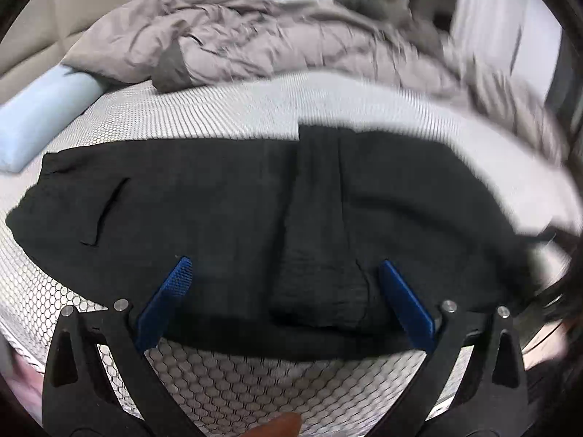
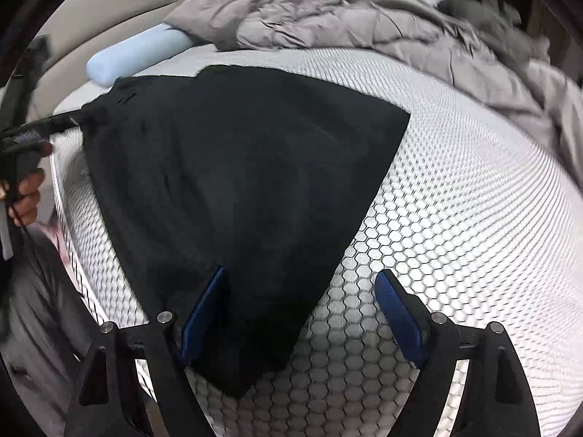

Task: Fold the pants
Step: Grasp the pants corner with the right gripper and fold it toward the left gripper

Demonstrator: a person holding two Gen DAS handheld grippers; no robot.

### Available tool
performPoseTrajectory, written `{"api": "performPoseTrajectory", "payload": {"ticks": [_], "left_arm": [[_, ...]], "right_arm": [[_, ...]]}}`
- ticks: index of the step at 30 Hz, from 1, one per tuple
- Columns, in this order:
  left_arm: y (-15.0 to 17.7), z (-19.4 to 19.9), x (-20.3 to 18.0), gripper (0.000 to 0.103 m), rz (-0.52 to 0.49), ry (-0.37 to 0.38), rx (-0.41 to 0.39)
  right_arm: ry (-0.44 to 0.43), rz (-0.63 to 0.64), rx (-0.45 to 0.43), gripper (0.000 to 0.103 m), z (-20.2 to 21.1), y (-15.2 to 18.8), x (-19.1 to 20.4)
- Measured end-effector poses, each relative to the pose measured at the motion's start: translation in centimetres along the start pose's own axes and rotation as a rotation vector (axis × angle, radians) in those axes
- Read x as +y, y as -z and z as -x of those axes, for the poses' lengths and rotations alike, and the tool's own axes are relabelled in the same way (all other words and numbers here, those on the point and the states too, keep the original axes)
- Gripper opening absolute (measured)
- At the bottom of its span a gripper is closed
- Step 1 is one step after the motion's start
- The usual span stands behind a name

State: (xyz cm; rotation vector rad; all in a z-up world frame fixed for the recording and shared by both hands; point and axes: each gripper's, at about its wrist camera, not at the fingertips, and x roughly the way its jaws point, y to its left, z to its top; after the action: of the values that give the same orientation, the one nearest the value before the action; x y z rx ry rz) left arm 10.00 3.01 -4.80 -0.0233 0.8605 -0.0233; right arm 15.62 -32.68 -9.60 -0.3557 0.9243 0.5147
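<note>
Black pants [image 1: 226,215] lie flat on a bed with a white honeycomb-patterned cover [image 1: 255,389], with a folded layer over their right part. My left gripper [image 1: 284,269] is open, its blue fingers [image 1: 171,291] spread over the pants' near edge. In the right wrist view the pants [image 2: 237,182] form a dark slab running to a near corner. My right gripper [image 2: 300,291] is open, with its left finger [image 2: 204,309] over the cloth and its right finger over the bare cover [image 2: 455,200]. The left gripper also shows there at the far left [image 2: 32,134], held in a hand.
A crumpled grey duvet [image 1: 291,43] is piled along the far side of the bed. A light blue pillow [image 1: 40,109] lies at the far left. A beige headboard stands behind it. The bed edge runs along the near left.
</note>
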Motion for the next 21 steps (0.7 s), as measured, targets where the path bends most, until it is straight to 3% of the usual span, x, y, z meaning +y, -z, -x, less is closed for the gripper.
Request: {"api": "performPoseTrajectory", "payload": {"ticks": [2,6,10,13,17,19,21], "left_arm": [[1.0,-1.0,-0.6,0.102,-0.1,-0.059,0.055],[1.9,-0.7,0.1,0.103,-0.097,-0.042,0.053],[1.7,0.7,0.5,0.102,-0.01,0.029,-0.002],[0.6,1.3,0.1,0.102,0.063,0.108,-0.033],[-1.0,1.7,-3.5,0.102,0.053,0.17,-0.066],[-1.4,1.5,-6.6,0.102,-0.016,0.098,-0.08],[-1.7,1.0,-9.3,0.102,-0.099,0.108,-0.06]], "right_arm": [[-0.028,0.002,-0.01,0.088,0.9,0.7,-0.3],[-0.05,-0.068,-0.036,0.088,2.1,1.7,-2.6],[-0.1,-0.234,-0.079,0.088,3.1,2.2,-5.4],[-0.263,-0.414,-0.062,0.088,2.2,2.5,-6.4],[-0.334,-0.438,-0.088,0.088,2.6,3.0,-4.3],[-0.371,-0.452,-0.091,0.083,2.5,3.5,-3.4],[-0.384,-0.469,-0.095,0.065,2.5,4.1,-2.8]]}}
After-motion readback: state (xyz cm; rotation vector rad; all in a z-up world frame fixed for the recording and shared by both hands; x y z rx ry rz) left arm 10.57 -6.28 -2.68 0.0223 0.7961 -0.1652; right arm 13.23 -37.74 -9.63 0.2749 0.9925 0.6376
